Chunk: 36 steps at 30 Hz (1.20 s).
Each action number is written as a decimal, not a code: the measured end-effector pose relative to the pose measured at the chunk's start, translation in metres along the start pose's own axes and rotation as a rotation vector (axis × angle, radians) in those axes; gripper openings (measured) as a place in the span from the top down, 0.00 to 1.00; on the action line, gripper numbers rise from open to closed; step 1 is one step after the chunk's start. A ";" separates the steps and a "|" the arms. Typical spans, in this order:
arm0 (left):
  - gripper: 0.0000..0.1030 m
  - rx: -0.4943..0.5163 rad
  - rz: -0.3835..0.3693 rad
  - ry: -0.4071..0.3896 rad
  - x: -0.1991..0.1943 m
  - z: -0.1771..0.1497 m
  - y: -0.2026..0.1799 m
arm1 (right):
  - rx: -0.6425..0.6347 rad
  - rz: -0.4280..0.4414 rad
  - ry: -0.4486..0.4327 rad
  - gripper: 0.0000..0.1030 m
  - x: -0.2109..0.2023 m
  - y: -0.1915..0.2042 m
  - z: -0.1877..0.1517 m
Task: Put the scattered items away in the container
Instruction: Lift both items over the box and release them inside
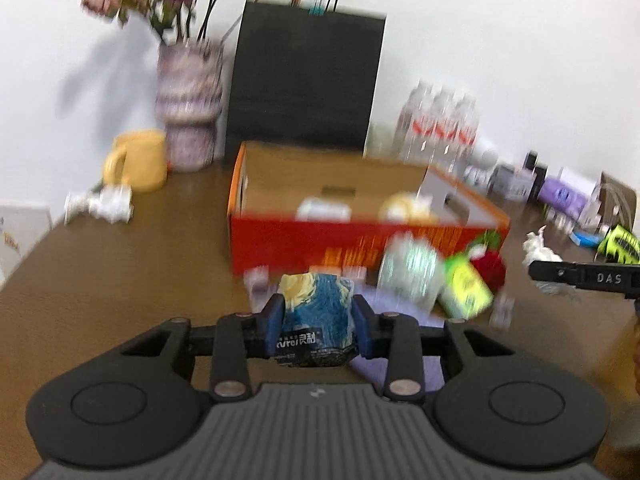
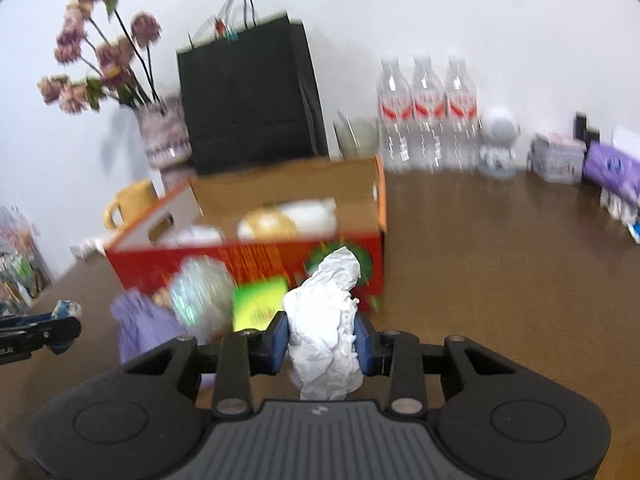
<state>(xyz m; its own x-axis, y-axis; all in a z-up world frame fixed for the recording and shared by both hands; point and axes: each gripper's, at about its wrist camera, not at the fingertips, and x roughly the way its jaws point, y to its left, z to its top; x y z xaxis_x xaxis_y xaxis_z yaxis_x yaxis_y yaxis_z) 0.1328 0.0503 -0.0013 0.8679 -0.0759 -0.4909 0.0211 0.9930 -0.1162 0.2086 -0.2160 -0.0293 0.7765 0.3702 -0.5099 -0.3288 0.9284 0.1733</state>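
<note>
My left gripper (image 1: 318, 322) is shut on a blue and yellow snack packet (image 1: 316, 316), held in front of the red cardboard box (image 1: 304, 240). My right gripper (image 2: 322, 338) is shut on a crumpled white tissue (image 2: 326, 320), held before the same box (image 2: 256, 260). The box holds white and yellowish items (image 2: 288, 216). In front of it lie a shiny silver packet (image 1: 410, 272), a green packet (image 1: 466, 284), a purple item (image 2: 140, 320) and small items. The right gripper with its tissue shows at the right edge of the left wrist view (image 1: 536, 268); the left gripper shows at the left edge of the right wrist view (image 2: 60, 320).
On the brown table (image 2: 500, 280) stand a black paper bag (image 1: 308, 80), a flower vase (image 1: 190, 108), a yellow mug (image 1: 138, 160), three water bottles (image 2: 428, 112), a white robot figure (image 2: 498, 142) and purple packages (image 2: 612, 172). A white item (image 1: 100, 202) lies left.
</note>
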 end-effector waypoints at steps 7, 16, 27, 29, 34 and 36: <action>0.64 0.002 -0.017 -0.145 0.017 0.057 -0.008 | -0.007 0.043 -0.106 0.68 0.014 0.012 0.054; 0.64 -0.016 0.029 -0.172 0.092 0.098 -0.011 | 0.040 0.026 -0.123 0.68 0.088 0.011 0.099; 0.64 -0.037 0.057 -0.057 0.173 0.110 0.014 | 0.035 -0.022 -0.008 0.68 0.176 0.010 0.125; 0.63 -0.032 0.058 -0.045 0.182 0.111 0.016 | 0.024 -0.033 -0.001 0.68 0.183 0.010 0.127; 0.39 -0.046 0.072 -0.010 0.195 0.110 0.017 | 0.002 -0.041 0.025 0.57 0.193 0.012 0.129; 0.02 -0.074 0.097 -0.002 0.196 0.110 0.018 | -0.019 -0.053 0.057 0.30 0.198 0.015 0.128</action>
<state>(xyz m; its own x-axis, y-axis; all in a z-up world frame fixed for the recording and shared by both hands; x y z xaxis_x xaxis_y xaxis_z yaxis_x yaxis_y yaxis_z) 0.3578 0.0637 -0.0044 0.8652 0.0203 -0.5011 -0.0995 0.9862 -0.1319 0.4265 -0.1246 -0.0197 0.7613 0.3180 -0.5651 -0.2989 0.9455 0.1294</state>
